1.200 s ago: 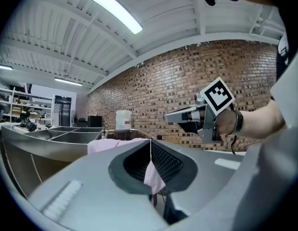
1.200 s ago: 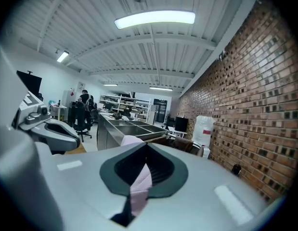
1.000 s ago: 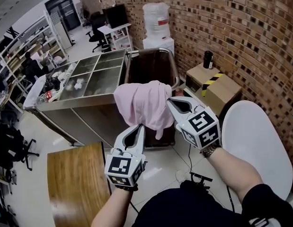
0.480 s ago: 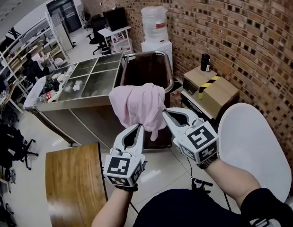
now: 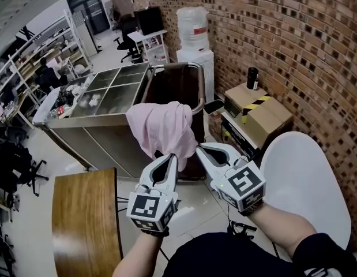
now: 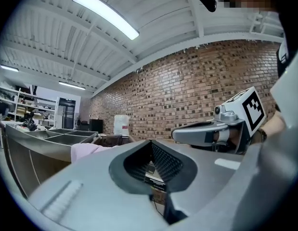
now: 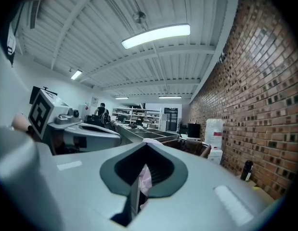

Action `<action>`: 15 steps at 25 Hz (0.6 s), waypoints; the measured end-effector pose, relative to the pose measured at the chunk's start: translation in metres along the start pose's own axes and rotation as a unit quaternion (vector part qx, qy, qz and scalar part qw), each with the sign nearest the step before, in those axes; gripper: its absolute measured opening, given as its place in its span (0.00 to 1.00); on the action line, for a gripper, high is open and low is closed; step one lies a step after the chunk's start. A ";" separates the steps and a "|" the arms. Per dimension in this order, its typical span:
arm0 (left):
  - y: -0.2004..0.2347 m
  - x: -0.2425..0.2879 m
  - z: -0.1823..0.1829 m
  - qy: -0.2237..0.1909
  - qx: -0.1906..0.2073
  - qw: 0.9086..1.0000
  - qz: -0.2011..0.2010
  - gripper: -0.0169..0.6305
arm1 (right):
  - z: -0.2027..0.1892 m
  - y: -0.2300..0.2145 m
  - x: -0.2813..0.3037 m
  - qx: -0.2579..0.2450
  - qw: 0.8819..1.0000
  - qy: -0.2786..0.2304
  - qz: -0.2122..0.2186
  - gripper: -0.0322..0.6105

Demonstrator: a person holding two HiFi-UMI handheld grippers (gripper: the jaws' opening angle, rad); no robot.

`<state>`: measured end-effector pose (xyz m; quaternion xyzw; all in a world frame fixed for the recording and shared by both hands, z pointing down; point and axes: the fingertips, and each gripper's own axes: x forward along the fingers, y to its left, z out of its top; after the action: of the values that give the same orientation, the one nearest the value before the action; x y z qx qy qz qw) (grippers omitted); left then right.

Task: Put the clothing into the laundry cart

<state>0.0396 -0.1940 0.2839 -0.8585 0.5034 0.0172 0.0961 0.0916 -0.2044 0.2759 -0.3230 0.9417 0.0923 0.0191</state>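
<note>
We see the pink garment (image 5: 164, 126) held up in the air in a loose bunch, its lower edge gathered between the two tools. It hangs over the near end of the laundry cart (image 5: 199, 88) as the head view shows it, and it does not lie in the cart.

The right hand-held gripper (image 5: 198, 148) has its jaws closed together on the garment; its own view shows a fold of pink cloth pinched between them. The left hand-held gripper (image 5: 171, 156) also has its jaws together, with its tips at the cloth's lower edge, and pink fabric shows just past its left jaw in its own view. The two grippers point away from us and lie close side by side, their tips nearly meeting under the cloth.

The cart is a dark bin with a metal rim. Touching its left side stands a steel table (image 5: 91, 123) with open compartments. At the cart's far end stands a water dispenser (image 5: 194, 39) against the brick wall (image 5: 293, 39). To the right sits a cardboard box (image 5: 265, 117) with a black bottle (image 5: 252, 78) on it. Near right is a white round table (image 5: 305, 183), and near left a wooden table (image 5: 86, 224).
</note>
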 end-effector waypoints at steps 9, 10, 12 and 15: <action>-0.038 0.012 -0.005 0.003 0.013 1.000 0.021 0.03 | -0.007 -0.013 -0.033 0.004 1.000 -0.018 0.024 0.05; -0.041 0.012 -0.005 0.003 0.015 1.000 0.023 0.03 | -0.009 -0.014 -0.036 0.005 0.999 -0.018 0.026 0.05; -0.048 0.013 -0.007 0.003 0.019 0.999 0.027 0.03 | -0.011 -0.017 -0.042 0.006 0.999 -0.020 0.030 0.05; -0.060 0.015 -0.009 0.011 0.018 0.999 0.031 0.03 | -0.012 -0.021 -0.051 0.007 0.999 -0.023 0.035 0.05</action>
<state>0.0982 -0.1802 0.3001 -0.8410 0.5307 0.0012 0.1053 0.1449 -0.1918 0.2893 -0.2872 0.9524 0.0937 0.0400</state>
